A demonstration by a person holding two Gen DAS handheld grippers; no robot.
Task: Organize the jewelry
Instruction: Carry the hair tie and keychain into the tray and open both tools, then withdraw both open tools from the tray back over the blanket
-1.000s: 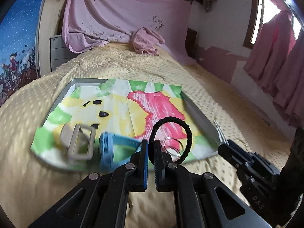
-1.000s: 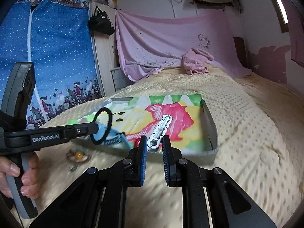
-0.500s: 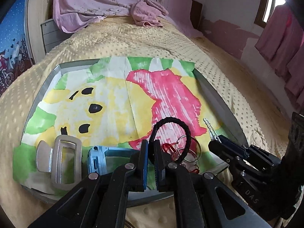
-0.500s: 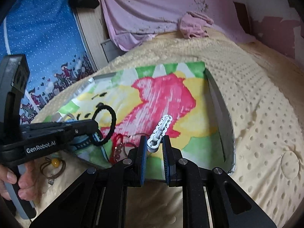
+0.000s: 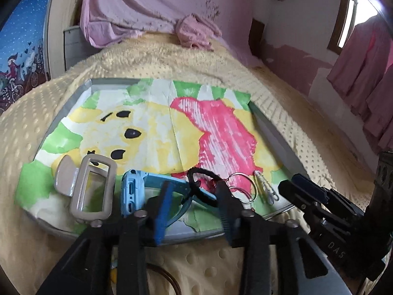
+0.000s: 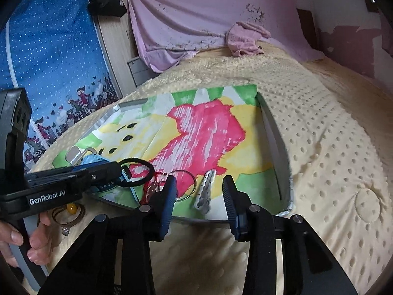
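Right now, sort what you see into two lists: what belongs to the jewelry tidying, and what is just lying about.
Belongs to the job:
tray
black braided band
silver clip
wire rings
amber-bead ring on the bedspread
left gripper, right gripper, both open

Just lying about:
blue watch
beige frame
pink cloth
black bag

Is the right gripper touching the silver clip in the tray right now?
Apart. The right wrist view shows the right gripper open, and the silver clip lies flat on the tray with gaps to both fingers.
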